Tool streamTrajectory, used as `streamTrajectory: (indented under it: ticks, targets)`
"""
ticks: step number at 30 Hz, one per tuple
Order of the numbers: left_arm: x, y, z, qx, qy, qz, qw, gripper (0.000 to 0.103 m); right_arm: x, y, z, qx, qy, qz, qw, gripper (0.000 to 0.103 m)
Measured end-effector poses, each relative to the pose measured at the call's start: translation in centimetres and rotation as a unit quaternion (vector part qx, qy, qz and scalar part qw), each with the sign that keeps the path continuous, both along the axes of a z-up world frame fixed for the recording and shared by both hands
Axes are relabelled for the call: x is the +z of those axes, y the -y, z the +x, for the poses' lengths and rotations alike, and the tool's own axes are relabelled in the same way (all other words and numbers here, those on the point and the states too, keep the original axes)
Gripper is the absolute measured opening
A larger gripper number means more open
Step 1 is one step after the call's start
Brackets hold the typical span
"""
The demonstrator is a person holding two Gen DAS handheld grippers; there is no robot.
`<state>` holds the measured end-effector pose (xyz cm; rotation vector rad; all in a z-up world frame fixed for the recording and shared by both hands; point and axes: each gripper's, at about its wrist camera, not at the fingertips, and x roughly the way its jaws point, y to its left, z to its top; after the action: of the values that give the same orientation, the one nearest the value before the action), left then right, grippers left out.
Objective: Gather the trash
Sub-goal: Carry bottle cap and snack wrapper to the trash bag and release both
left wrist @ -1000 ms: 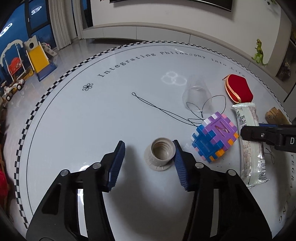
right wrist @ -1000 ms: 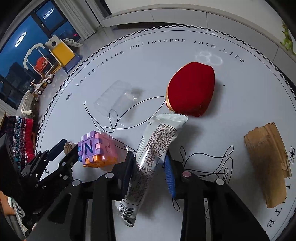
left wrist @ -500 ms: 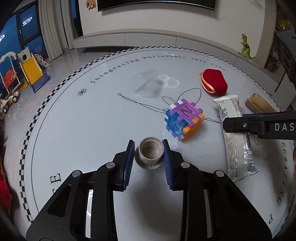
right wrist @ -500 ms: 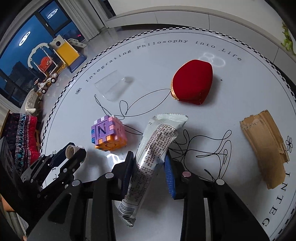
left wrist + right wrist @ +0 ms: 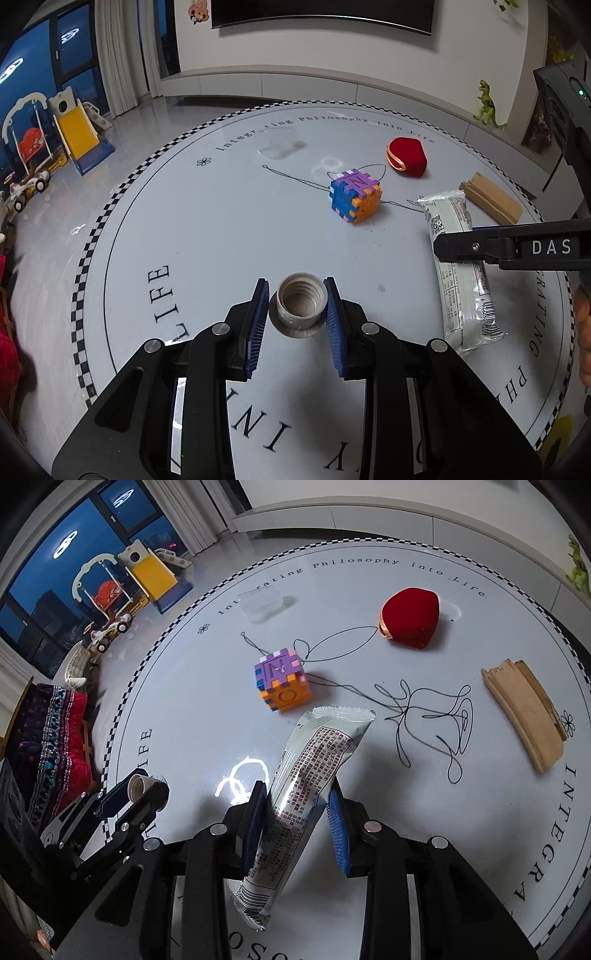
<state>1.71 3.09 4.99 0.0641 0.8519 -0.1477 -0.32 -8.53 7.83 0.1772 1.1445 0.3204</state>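
Left claw (image 5: pixel 296 295): closed on grey threaded cap (image 5: pixel 298 309), blue pads touching both its sides; contact with table (image 5: pixel 207 236) not determinable. Right claw (image 5: pixel 298 794): closed on silver snack wrapper (image 5: pixel 306 775), whose upper end tilts clear above the surface. Wrapper tail partly hidden behind claw fingers in right wrist view; in left wrist view, crossed by right claw finger. Clear plastic piece (image 5: pixel 264 603) near far rim, faint, hard to resolve. Cardboard scrap (image 5: pixel 524 716) fully visible only in right wrist view. Also present: puzzle cube (image 5: pixel 354 201), red pouch (image 5: pixel 406 157).

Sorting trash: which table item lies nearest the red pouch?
The wooden piece; the cube and clear plastic lie farther from the pouch.
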Motion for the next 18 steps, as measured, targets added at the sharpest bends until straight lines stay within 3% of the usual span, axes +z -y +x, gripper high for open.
streamTrajectory:
  ticks: [18]
  targets:
    - [0.9,-5.4,-10.0,0.046,0.015,-0.004,0.9988,0.03,0.2,-6.5,-7.6,0.061,0.009,0.0,0.998,0.035]
